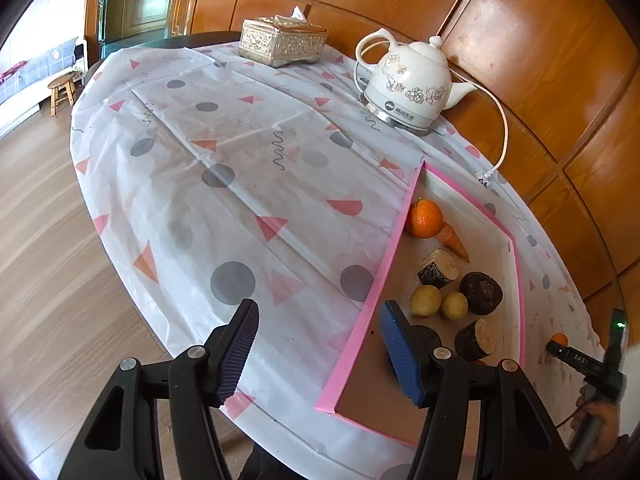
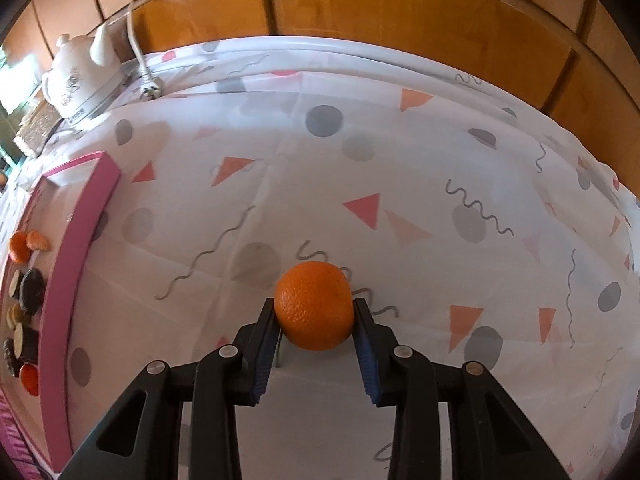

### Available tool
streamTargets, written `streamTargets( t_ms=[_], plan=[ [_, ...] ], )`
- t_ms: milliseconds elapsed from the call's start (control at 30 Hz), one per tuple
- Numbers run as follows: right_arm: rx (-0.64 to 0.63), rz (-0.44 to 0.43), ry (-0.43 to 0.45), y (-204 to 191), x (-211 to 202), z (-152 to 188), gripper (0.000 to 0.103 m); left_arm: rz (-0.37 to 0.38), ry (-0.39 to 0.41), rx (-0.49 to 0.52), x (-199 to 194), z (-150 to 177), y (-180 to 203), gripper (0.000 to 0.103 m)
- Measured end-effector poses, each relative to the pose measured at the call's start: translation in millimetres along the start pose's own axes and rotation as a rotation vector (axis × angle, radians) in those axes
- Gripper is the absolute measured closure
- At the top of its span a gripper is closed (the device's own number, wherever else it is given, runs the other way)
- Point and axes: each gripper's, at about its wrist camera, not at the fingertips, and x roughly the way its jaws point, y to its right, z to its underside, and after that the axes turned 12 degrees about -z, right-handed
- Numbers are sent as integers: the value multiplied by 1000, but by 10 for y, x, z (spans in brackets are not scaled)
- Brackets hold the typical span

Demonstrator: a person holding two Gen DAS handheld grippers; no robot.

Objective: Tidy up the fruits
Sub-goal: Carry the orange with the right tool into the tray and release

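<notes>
On the patterned tablecloth an orange sits between the blue pads of my right gripper, which touch it on both sides; the gripper is shut on it. The same gripper and orange show small at the far right of the left wrist view. My left gripper hangs open over the near left rim of the pink tray, holding nothing. In the tray lie another orange, a carrot, two yellowish round fruits and several dark brown chunks.
A white electric kettle stands at the table's back, its cord and plug trailing behind the tray. A silver tissue box sits further left. Wooden wall panels border the table; wooden floor and a stool are to the left.
</notes>
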Motion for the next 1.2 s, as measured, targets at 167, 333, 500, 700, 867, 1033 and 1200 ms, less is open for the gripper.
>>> streamTargets(
  t_ms=[167, 333, 500, 700, 867, 1033, 1200],
  plan=[
    [-48, -51, 27, -222, -133, 34, 67, -1, 7, 5, -55, 18, -47, 40],
    [-116, -88, 48, -515, -233, 17, 67, 3, 18, -8, -103, 33, -110, 40],
    [-181, -144, 69, -858, -374, 10, 67, 14, 34, -17, -149, 20, -126, 40],
    [-238, -243, 89, -1222, -578, 34, 67, 15, 27, -22, -133, 16, -144, 40],
    [-286, -296, 103, -1514, -669, 46, 67, 11, 31, -33, -133, 21, -167, 40],
    [-300, -309, 104, -1671, -645, 18, 67, 2, 21, -48, -95, 18, -208, 40],
    [-312, -327, 82, -1819, -523, -15, 67, -10, 16, -65, -57, 4, -250, 40]
  ],
)
